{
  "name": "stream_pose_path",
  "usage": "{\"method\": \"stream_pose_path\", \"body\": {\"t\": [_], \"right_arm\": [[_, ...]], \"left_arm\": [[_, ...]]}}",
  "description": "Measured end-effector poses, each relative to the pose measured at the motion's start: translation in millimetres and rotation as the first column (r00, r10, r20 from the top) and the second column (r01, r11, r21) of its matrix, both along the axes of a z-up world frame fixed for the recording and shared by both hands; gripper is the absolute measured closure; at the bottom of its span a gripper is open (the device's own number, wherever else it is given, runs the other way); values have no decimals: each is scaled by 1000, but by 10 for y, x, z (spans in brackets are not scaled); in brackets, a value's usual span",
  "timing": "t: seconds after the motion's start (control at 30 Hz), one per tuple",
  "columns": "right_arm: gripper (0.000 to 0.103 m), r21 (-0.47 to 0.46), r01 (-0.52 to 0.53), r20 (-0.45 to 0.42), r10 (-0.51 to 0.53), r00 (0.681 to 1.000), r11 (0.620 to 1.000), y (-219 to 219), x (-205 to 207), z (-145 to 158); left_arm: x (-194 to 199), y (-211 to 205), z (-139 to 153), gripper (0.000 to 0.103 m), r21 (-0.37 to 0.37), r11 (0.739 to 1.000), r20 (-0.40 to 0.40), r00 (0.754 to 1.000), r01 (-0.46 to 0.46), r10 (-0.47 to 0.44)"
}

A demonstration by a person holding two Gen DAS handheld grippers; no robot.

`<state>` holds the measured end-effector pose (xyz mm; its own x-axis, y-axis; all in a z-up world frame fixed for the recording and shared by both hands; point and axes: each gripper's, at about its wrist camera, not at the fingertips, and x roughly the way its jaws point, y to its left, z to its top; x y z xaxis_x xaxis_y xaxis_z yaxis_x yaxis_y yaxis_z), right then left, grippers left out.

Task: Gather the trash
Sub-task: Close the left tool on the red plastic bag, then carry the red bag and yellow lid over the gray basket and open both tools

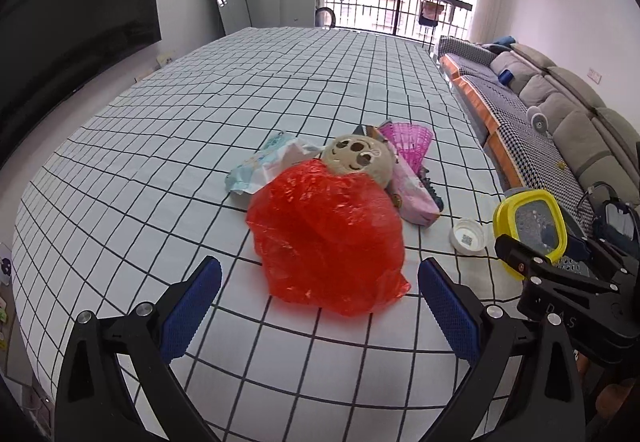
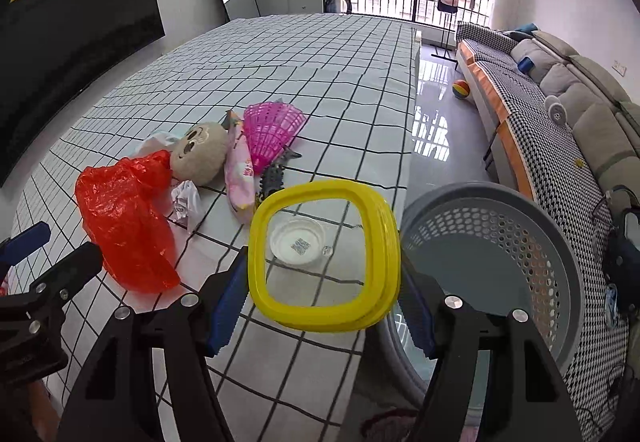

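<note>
My right gripper (image 2: 324, 278) is shut on a yellow-rimmed clear lid (image 2: 276, 238), held above the table edge beside the grey perforated basket (image 2: 560, 242). The lid also shows in the left wrist view (image 1: 504, 242). My left gripper (image 1: 320, 282) is open and empty, its blue pads either side of a crumpled red plastic bag (image 1: 324, 238), just short of it. The bag also shows in the right wrist view (image 2: 124, 214). A white round cap (image 1: 468, 234) lies on the cloth under the lid. A crumpled white paper (image 2: 186, 202) lies beside the bag.
Behind the bag lie a beige plush head (image 1: 360, 158), a blue-white wrapper (image 1: 260, 166), a pink packet (image 1: 412, 190), a pink mesh fan (image 2: 272, 130) and a dark toy (image 2: 276, 174). The checked tablecloth (image 1: 200, 122) stretches back. A sofa (image 2: 560, 102) stands right.
</note>
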<state>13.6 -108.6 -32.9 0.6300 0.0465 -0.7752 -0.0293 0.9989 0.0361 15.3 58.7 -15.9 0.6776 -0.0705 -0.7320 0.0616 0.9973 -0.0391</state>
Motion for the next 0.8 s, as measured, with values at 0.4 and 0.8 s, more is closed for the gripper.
{"method": "stream_pose_path", "body": {"t": [0.4, 0.8], "right_arm": [[37, 60, 39, -6, -39, 999, 997, -310, -248, -45], [37, 107, 47, 7, -48, 999, 993, -421, -371, -32]], "left_arm": [[274, -178, -250, 31, 58, 998, -9, 999, -39, 40], [-43, -48, -48, 87, 27, 1000, 15, 1000, -11, 11]]}}
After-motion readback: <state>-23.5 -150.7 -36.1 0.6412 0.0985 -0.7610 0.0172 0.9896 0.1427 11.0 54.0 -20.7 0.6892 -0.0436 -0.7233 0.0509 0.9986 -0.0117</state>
